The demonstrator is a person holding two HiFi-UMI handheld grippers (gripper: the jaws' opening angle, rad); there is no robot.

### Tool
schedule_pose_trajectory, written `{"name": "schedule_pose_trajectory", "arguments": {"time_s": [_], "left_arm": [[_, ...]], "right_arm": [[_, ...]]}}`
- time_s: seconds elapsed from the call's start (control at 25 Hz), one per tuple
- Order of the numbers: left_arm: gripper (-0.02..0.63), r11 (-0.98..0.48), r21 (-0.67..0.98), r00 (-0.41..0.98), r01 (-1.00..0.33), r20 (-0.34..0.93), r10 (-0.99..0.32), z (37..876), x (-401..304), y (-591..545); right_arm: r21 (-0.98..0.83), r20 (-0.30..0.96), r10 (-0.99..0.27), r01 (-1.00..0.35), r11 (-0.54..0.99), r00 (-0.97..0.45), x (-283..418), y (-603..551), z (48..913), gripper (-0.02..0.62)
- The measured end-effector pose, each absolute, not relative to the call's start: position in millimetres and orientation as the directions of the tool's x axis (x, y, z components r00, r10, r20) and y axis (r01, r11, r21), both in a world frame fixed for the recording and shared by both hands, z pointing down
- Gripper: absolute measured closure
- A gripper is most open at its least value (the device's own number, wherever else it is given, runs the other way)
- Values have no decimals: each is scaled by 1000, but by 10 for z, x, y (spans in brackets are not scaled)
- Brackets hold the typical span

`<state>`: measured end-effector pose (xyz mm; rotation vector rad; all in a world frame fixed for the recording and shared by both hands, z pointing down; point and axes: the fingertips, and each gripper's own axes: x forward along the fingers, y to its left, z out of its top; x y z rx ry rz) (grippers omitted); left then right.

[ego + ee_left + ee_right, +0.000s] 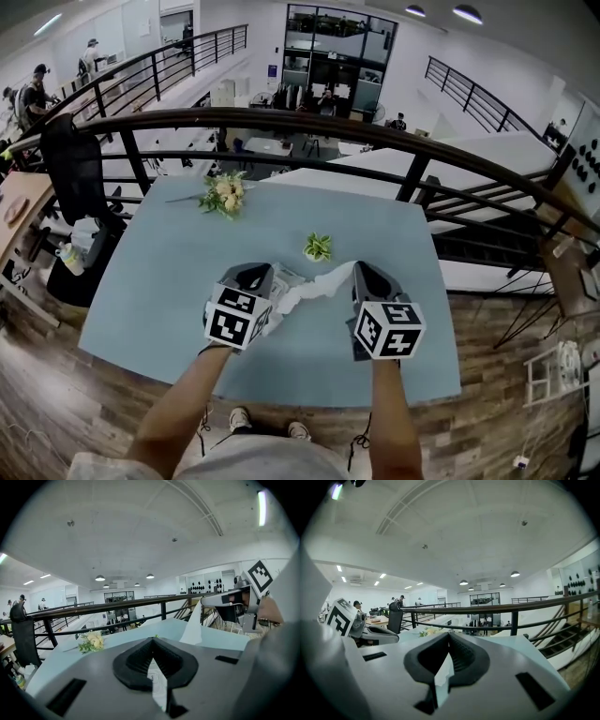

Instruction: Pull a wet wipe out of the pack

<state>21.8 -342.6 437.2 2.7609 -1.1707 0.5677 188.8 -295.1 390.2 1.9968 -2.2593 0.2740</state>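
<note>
Above the light blue table (169, 281), my left gripper (265, 277) is shut on the wet wipe pack (284, 280). In the left gripper view the pack (157, 682) shows as a white strip with a small label, pinched between the shut jaws of the left gripper (152, 643). A white wipe (314, 286) stretches from the pack rightward to my right gripper (362, 272), which is shut on its end. The right gripper view shows the wipe's edge (443, 678) clamped in the right gripper (449, 638). The wipe (193, 626) rises as a taut sheet toward the right gripper (220, 600).
A bouquet of pale flowers (225, 194) lies at the table's far left and a small green sprig (318, 247) sits near the middle. A dark railing (309, 122) runs beyond the table. A black office chair (75, 164) stands at the left.
</note>
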Motion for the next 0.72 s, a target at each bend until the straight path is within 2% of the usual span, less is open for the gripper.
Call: {"name": "schedule_pose_trajectory", "arguments": {"time_s": [0.72], "left_arm": [[612,-737,-72,668,-672,369,-646,4365,501,-3442]], "right_arm": [[-54,217,-974,-997,58,-68,2162,-2821,3992,591]]}}
